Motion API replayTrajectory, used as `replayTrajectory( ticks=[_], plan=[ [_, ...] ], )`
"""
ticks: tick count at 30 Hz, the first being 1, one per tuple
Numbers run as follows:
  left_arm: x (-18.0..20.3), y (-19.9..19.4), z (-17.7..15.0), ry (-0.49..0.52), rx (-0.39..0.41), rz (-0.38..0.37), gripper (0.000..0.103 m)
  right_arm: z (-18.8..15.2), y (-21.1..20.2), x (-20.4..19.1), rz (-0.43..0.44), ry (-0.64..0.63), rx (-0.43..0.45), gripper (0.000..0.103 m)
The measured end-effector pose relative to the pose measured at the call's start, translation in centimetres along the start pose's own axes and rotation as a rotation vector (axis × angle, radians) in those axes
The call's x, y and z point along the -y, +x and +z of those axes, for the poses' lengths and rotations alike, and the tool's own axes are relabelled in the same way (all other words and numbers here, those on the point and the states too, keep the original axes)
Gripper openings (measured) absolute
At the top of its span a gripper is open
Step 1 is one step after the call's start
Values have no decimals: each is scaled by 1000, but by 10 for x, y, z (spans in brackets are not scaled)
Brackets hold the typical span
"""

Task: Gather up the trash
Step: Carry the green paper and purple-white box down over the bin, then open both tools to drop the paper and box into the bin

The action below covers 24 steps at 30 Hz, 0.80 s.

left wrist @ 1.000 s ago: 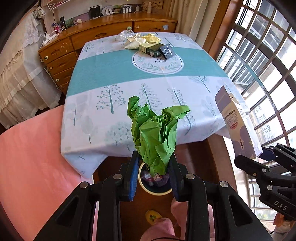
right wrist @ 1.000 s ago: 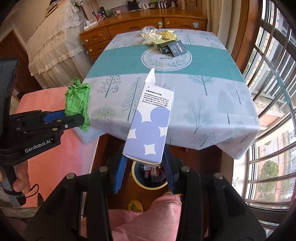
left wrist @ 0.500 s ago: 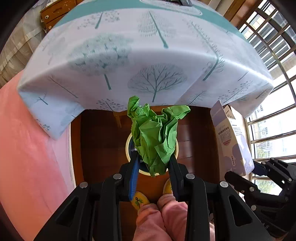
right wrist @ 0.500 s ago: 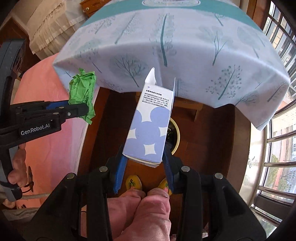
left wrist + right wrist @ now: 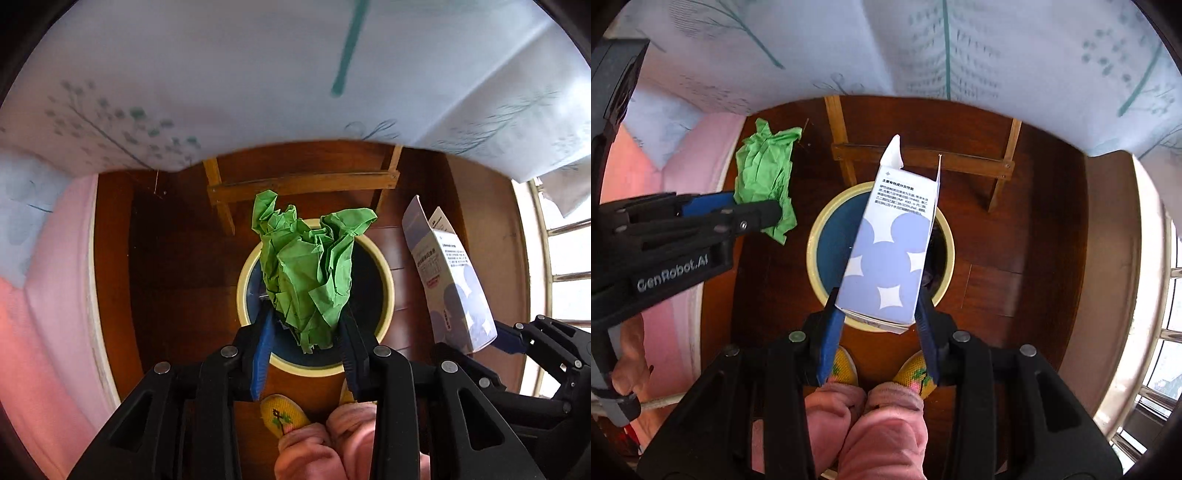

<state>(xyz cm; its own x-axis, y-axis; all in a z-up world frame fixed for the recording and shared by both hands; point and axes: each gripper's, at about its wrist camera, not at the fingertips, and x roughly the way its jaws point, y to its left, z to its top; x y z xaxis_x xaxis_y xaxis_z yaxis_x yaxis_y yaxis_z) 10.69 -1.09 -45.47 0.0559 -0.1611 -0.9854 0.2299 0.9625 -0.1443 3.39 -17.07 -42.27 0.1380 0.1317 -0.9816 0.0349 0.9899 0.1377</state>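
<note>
My left gripper (image 5: pixel 306 325) is shut on a crumpled green paper (image 5: pixel 308 273) and holds it above a round bin with a cream rim (image 5: pixel 388 295) on the wooden floor. My right gripper (image 5: pixel 881 317) is shut on a white carton with purple shapes (image 5: pixel 890 254) and holds it above the same bin (image 5: pixel 816 236). The carton also shows at the right of the left wrist view (image 5: pixel 448 277). The green paper and the left gripper show at the left of the right wrist view (image 5: pixel 766 184). The bin's dark inside is mostly hidden by both items.
The tree-print tablecloth (image 5: pixel 258 81) hangs over the table edge above the bin. A wooden chair frame (image 5: pixel 303 184) stands under the table. A pink cushion (image 5: pixel 55 295) lies at the left. The person's slippers (image 5: pixel 846 365) stand by the bin. A barred window (image 5: pixel 1167 332) is at the right.
Both grippers have tilted down from the tabletop and dropped toward the floor. The bin has grown larger and now lies right below the green paper and the carton.
</note>
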Motion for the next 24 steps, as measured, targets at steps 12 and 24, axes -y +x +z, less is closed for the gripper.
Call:
replayTrajectory(
  ticks=[12,24],
  plan=[
    [-32,59,-12,-46,-18,-1,82,7,77,18,38,98,-20,56],
    [-52,-52,-37,-147,82,18,82,8,22,18,36,127,31,56]
  ],
)
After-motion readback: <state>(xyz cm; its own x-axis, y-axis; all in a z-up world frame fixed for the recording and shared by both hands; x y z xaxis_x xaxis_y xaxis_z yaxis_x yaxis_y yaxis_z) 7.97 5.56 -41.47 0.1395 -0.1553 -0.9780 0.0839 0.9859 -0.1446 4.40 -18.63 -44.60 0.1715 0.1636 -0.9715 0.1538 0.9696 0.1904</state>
